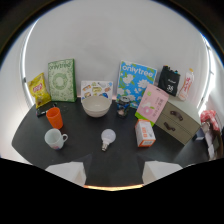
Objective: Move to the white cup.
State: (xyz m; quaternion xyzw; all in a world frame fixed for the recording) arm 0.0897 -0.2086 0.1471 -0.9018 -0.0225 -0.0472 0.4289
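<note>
A white cup [54, 138] with a handle on its right side stands on the dark table [120, 160], ahead of my left finger and off to the left. My gripper [114, 175] is well short of it, its two pale fingers [67, 172] spread apart with nothing between them. An orange cup [55, 117] stands just behind the white one.
A light bulb [107, 137] lies ahead of the fingers. Beyond it are a beige bowl [96, 105], a can [122, 106], an orange-white box [145, 133], a pink box [152, 102] and a small drawer unit [176, 121]. Green and blue boxes lean against the back wall.
</note>
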